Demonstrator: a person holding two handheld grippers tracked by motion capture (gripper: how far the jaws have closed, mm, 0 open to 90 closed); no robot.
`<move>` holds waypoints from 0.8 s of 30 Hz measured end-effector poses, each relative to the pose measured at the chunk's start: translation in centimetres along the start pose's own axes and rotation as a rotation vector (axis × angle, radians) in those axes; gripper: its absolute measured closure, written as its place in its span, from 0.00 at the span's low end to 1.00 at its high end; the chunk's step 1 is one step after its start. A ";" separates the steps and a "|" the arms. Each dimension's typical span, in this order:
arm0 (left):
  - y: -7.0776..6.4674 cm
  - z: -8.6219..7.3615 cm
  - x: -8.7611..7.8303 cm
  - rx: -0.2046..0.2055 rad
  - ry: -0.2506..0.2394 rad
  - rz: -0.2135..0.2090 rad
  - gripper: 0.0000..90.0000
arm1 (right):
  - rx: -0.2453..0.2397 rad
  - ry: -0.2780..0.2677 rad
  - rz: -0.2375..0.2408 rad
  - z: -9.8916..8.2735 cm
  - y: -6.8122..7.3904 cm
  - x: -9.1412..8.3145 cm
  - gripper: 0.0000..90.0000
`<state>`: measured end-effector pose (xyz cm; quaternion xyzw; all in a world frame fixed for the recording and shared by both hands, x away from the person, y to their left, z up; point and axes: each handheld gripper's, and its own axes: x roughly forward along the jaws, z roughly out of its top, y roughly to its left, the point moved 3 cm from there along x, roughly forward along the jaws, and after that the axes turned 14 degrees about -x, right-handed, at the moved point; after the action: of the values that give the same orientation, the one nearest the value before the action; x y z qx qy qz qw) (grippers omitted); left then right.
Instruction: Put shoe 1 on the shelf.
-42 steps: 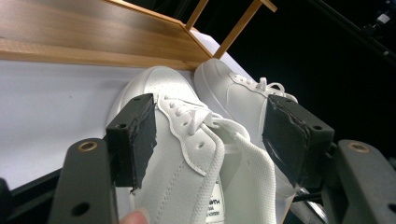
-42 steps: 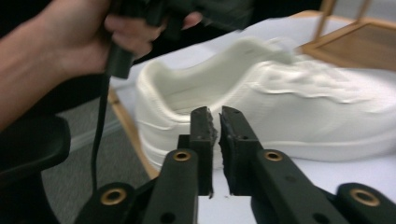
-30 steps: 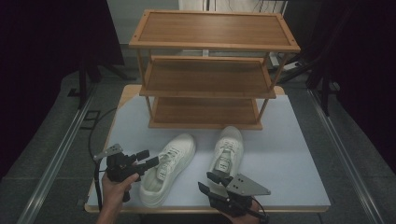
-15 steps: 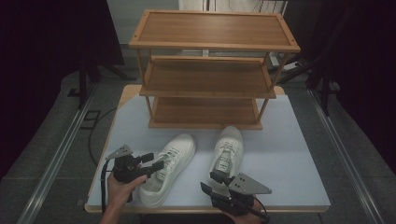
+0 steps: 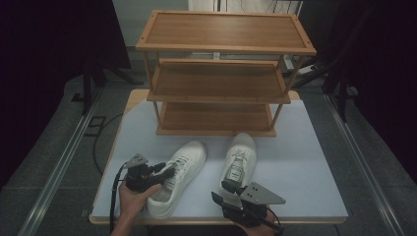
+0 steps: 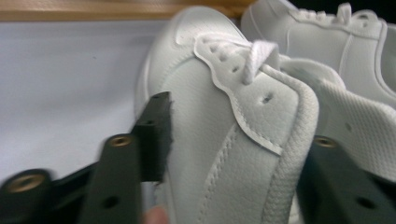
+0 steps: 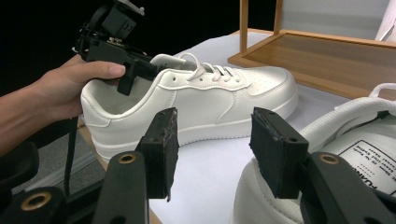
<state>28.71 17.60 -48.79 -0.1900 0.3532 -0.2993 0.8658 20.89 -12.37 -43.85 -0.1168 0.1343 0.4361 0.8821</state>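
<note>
Two white sneakers lie on the pale table, toes toward the shelf. My left gripper (image 5: 164, 173) straddles the side wall of the left shoe (image 5: 183, 164) at its collar. In the left gripper view (image 6: 233, 154) the outer pad (image 6: 156, 135) lies against the leather of this shoe (image 6: 210, 93), and the other jaw is inside, hidden behind the rim. The jaws have just been closing but still stand wide. My right gripper (image 5: 223, 191) (image 7: 212, 149) hangs open just behind the heel of the right shoe (image 5: 241, 157) (image 7: 355, 140), nothing between its pads.
A three-tier wooden shelf (image 5: 221, 49) stands at the back of the table (image 5: 310, 162), all tiers bare. The right gripper view shows a hand holding the left gripper (image 7: 126, 70) at the left shoe's (image 7: 210, 98) heel opening. Dark floor surrounds the table.
The left gripper has slid right and down onto the left shoe's collar, and its jaws have narrowed around the wall. The right gripper and both shoes have stayed put.
</note>
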 end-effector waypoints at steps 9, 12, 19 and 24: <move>-0.2 0.0 -0.3 0.047 -0.047 0.020 0.84 | 0.003 0.004 -0.016 -0.2 0.0 0.1 0.57; -0.2 0.1 -0.3 0.047 -0.056 0.011 0.87 | 0.007 -0.001 -0.020 -0.2 -0.1 0.1 0.57; -0.2 0.1 -0.5 0.016 -0.066 -0.048 0.88 | 0.019 -0.015 -0.031 -0.1 -0.5 -0.3 0.57; -0.8 0.3 -0.6 -0.018 -0.094 -0.113 0.88 | 0.023 -0.022 -0.035 0.0 -0.6 -0.4 0.57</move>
<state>28.27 17.42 -47.83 -0.2311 0.3033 -0.3352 0.8616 21.11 -13.03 -43.70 -0.1043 0.1273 0.4203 0.8923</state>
